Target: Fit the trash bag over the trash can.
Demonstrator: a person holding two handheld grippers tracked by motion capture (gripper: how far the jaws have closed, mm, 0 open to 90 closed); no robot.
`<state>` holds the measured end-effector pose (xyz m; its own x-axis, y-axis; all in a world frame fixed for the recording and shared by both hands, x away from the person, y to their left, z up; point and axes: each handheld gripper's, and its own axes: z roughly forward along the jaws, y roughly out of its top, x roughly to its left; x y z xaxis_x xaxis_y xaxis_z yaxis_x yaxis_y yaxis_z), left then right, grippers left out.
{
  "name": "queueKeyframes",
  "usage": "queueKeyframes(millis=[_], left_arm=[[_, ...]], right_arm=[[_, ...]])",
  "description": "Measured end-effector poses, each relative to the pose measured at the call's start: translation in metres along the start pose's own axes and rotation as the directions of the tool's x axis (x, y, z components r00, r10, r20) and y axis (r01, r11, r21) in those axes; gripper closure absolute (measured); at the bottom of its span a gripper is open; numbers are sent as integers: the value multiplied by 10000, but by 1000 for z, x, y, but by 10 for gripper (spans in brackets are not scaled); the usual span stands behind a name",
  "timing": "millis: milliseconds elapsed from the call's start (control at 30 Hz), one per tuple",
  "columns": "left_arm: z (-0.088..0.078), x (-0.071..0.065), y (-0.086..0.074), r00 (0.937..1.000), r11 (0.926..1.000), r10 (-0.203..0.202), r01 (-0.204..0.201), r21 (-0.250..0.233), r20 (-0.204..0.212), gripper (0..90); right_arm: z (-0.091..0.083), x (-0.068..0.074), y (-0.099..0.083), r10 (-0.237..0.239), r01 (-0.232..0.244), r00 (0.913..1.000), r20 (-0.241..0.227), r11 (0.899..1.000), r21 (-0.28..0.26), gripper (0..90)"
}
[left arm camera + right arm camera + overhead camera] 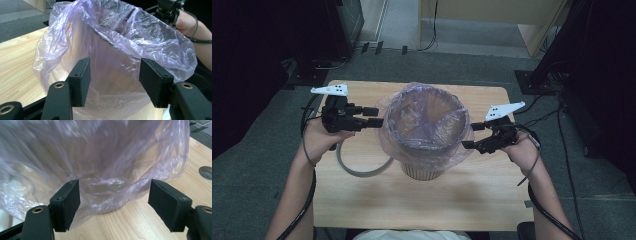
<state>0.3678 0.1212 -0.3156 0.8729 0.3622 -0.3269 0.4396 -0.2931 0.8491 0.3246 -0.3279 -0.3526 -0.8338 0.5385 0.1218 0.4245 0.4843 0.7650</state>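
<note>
Black pads of my left gripper (113, 82) stand wide apart in its own view, with the bag (120, 50) bulging just beyond them; I can't tell whether the plastic touches either pad, but nothing is clamped. My right gripper (113, 205) is the same: its pads stand apart, the bag's loose lower hem hangs between and just past them, and the left pad seems to brush the film, though blur keeps me from being sure.

From the high view, my two forearms come in from the bottom. My left gripper (374, 116) sits at the left side of the bag (427, 122), jaws pointed at its folded-over edge. My right gripper (473, 136) sits at the opposite side, jaws also toward the plastic, slightly lower on it.

That thin purple bag lines a round bin (424, 171), its mouth turned out over the rim and draping down the outside. Only the bin's tan base shows below the plastic. It stands near the middle of the wooden table (362, 200). Just left of it a grey ring (362, 170) lies flat on the tabletop.
</note>
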Motion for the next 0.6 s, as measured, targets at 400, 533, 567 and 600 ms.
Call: queueKeyframes(millis=[400, 533, 567, 600], left_arm=[[-1, 6, -6, 9999, 9999, -84, 85, 77, -110, 420], [-3, 9, -8, 9996, 9996, -235, 238, 133, -184, 415], [-3, 10, -8, 9994, 9995, -250, 253, 165, -226, 415], [-4, 11, -9, 9993, 9994, -282, 287, 193, -245, 413]], right_arm=[[20, -3, -21, -1, 7, 9997, 228, 9996, -267, 244], [27, -5, -28, 158, -146, 9995, 282, 9991, -395, 234], [28, -5, -30, 218, -206, 9994, 282, 9990, -403, 232], [30, -6, -32, 255, -240, 9991, 353, 9988, -431, 231]])
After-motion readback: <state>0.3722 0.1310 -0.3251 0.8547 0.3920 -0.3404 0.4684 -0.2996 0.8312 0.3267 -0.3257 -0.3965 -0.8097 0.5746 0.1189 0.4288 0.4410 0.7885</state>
